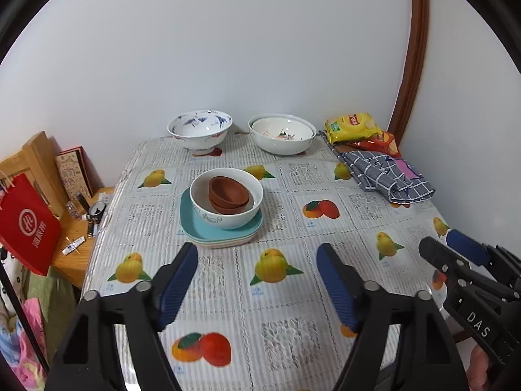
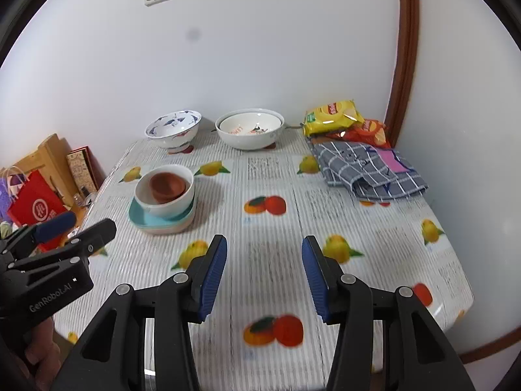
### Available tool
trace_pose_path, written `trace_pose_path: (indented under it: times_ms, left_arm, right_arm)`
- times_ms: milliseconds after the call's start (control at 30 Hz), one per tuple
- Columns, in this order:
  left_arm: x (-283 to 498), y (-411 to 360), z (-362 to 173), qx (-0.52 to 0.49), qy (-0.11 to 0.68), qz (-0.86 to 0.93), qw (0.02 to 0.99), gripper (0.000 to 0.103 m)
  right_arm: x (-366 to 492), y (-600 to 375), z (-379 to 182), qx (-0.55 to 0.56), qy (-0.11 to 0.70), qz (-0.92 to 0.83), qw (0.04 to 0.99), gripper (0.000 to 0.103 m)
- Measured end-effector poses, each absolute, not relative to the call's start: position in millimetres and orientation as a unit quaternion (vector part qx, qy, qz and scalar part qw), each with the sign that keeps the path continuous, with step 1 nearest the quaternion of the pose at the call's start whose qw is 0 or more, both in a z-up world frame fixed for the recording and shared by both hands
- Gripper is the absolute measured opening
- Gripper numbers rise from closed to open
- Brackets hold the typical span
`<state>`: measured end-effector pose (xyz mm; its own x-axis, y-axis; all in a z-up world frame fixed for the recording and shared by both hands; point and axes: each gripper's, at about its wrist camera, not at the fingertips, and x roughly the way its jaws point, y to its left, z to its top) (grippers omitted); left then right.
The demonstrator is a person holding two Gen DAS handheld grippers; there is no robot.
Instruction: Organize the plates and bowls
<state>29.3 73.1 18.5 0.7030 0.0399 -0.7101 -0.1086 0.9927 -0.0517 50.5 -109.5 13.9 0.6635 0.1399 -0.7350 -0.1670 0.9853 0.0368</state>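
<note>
Table (image 1: 293, 293): covered by a striped cloth printed with fruit, set against a white wall; every dish stands on it.
Checked cloth (image 1: 387, 176): grey-blue, crumpled, at the far right of the table, in front of the snack bags (image 1: 353, 127).
Plate stack (image 1: 195, 228): squarish plates with rounded corners, teal on top, paler ones beneath, lying flat left of the table's middle; no clear long axis.
White bowl (image 1: 228, 215): upright, mouth up, sitting on the plate stack; plain white with a faint blue drawing on its side.
Brown bowls (image 1: 228, 192): two small reddish-brown ones nested inside the white bowl, tipped slightly toward the left.
Blue-patterned bowl (image 1: 198, 130): footed, upright, at the far edge by the wall, left of the nested pair.
Nested white bowls (image 1: 281, 135): a smaller bowl with red marks inside a larger one, upright, far edge.
Left gripper (image 1: 257, 254): jaws spread wide, holding nothing, above the near table, aimed at the plate stack.
Right gripper (image 2: 263, 247): jaws apart, holding nothing, above the near table, right of the stack.
</note>
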Motion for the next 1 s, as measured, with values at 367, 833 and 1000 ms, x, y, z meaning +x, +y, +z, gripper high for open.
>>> trace_pose_path:
  times_ms: [367,833,1000]
  left_arm:
    - [-21,41,27,-0.024,0.36,0.037,0.932,0.093]
    - [-29,31,25,-0.016,0.36,0.051,0.931,0.095]
    - [-31,30,24,-0.012,0.358,0.049,0.932,0.095]
  right_arm:
    - [-18,-145,21,0.016,0.37,0.066,0.926,0.092]
    - [-35,-163,21,0.015,0.369,0.042,0.928,0.092]
    - [-37,-163,22,0.017,0.365,0.042,0.93,0.092]
